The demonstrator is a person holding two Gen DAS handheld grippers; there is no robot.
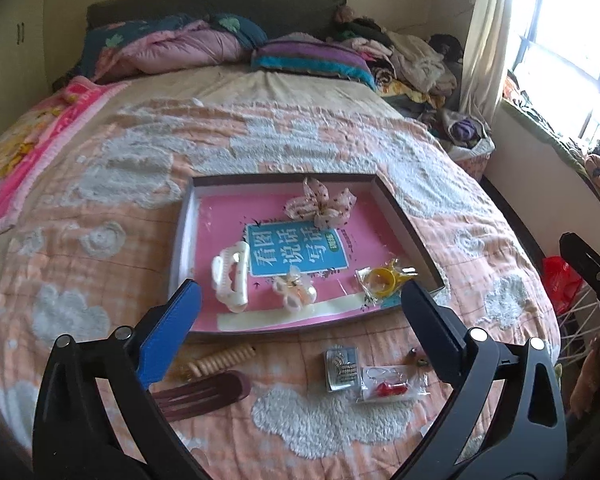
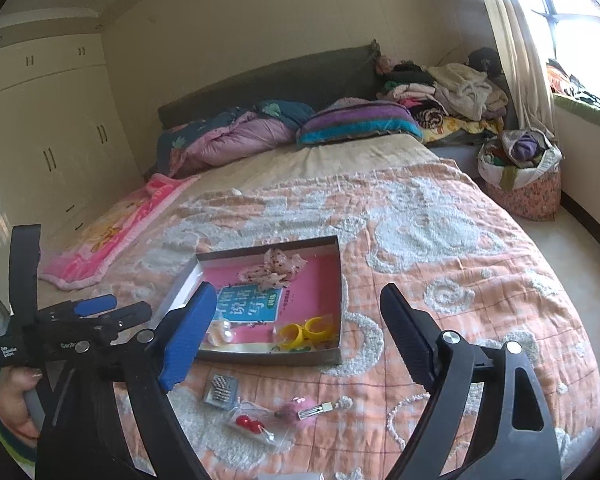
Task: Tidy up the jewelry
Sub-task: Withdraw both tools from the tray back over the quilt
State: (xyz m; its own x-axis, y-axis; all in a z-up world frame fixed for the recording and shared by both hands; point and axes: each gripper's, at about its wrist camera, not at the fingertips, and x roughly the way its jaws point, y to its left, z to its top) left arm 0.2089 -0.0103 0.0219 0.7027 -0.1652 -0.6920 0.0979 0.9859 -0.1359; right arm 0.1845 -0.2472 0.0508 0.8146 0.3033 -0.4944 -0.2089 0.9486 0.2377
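Note:
A shallow box (image 1: 404, 220) (image 2: 336, 280) with a pink book inside lies on the bed. In it are a dotted fabric bow (image 1: 320, 204) (image 2: 274, 268), a white claw clip (image 1: 230, 276), a pale flower clip (image 1: 294, 290) (image 2: 220, 334) and yellow rings in a bag (image 1: 382, 280) (image 2: 306, 330). On the quilt before the box lie a packet of small clips (image 1: 342, 368) (image 2: 220, 392), red earrings in a bag (image 1: 388, 388) (image 2: 250, 424), a wooden comb (image 1: 220, 360), a dark red hair clip (image 1: 204, 394) and a pink pompom clip (image 2: 304, 410). My left gripper (image 1: 300, 308) and right gripper (image 2: 296, 312) are open and empty, above these.
The left gripper and the hand holding it show at left in the right wrist view (image 2: 72, 332). Folded quilts and pillows (image 2: 292, 124) lie at the headboard. A cloth basket (image 2: 520, 172) stands on the floor at right. A red bag (image 1: 560, 280) lies beside the bed.

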